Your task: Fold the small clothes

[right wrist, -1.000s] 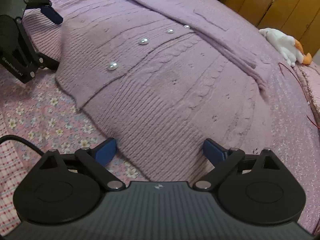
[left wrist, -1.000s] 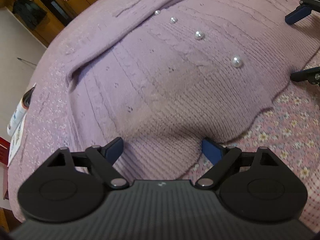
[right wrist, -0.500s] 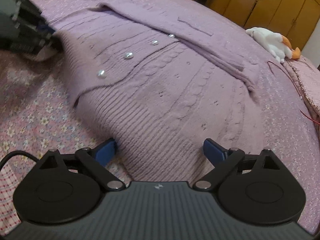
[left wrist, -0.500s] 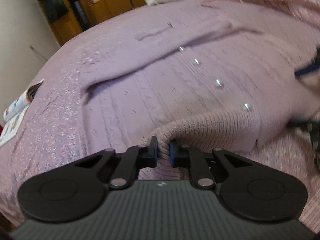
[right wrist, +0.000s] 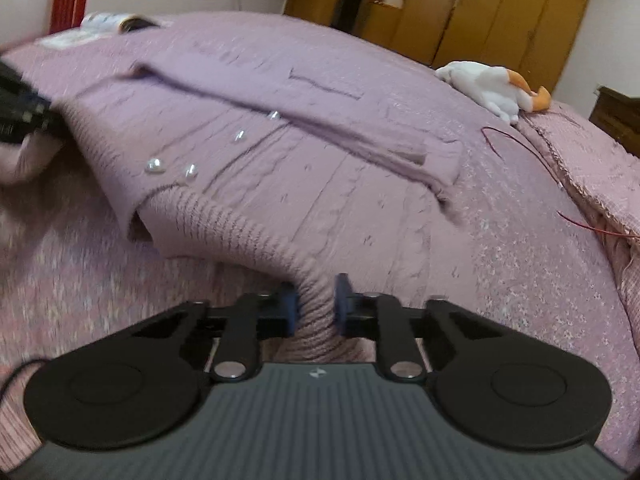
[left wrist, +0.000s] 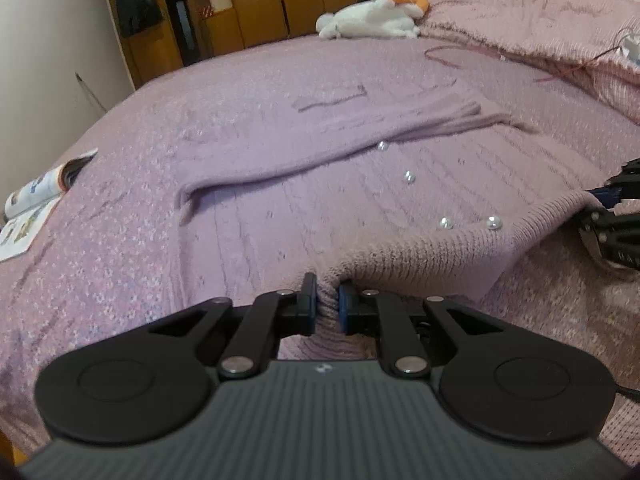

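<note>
- Lilac cardigan (left wrist: 304, 200) lies flat on the bedspread (left wrist: 120, 264), sleeves already crossed over its chest.
- Your left gripper (left wrist: 328, 308) and right gripper (right wrist: 314, 308) have both just closed, pinching its ribbed hem.
- Bottom-to-top fold remains, by my reading.

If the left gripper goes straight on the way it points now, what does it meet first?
The left gripper is already shut on the cardigan's ribbed hem, so going on it would push into the cardigan itself, likely near the pearl buttons. Depth is hard to judge here.
</note>
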`<action>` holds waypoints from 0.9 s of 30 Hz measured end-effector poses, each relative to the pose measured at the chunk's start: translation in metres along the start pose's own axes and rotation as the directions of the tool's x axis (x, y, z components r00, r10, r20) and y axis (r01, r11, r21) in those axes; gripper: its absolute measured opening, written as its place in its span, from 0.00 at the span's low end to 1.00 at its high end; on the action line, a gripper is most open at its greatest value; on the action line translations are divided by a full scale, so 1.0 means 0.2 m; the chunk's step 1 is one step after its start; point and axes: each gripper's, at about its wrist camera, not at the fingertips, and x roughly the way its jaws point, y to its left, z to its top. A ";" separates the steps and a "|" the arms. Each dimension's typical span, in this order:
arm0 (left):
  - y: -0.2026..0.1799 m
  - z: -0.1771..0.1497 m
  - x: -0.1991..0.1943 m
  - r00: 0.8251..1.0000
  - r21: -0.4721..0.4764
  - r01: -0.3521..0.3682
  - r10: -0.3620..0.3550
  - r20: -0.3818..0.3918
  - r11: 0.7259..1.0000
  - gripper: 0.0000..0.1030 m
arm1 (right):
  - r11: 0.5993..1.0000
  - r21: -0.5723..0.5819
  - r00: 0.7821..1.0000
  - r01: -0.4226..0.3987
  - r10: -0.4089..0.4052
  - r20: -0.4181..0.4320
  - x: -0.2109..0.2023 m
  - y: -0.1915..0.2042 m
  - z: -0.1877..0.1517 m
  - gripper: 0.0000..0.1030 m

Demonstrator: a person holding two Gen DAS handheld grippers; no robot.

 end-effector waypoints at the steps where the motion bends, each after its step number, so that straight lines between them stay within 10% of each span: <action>1: 0.00 0.01 0.00 1.000 -0.004 -0.001 0.001 0.004 1.000 0.12 | 1.000 0.009 1.000 0.002 -0.002 0.014 -0.01 -0.01 0.02 0.12; 27: 0.17 0.62 0.11 0.963 -0.134 -0.106 0.135 0.233 0.985 0.12 | 0.988 0.111 0.929 0.103 -0.136 0.345 0.12 -0.26 0.71 0.11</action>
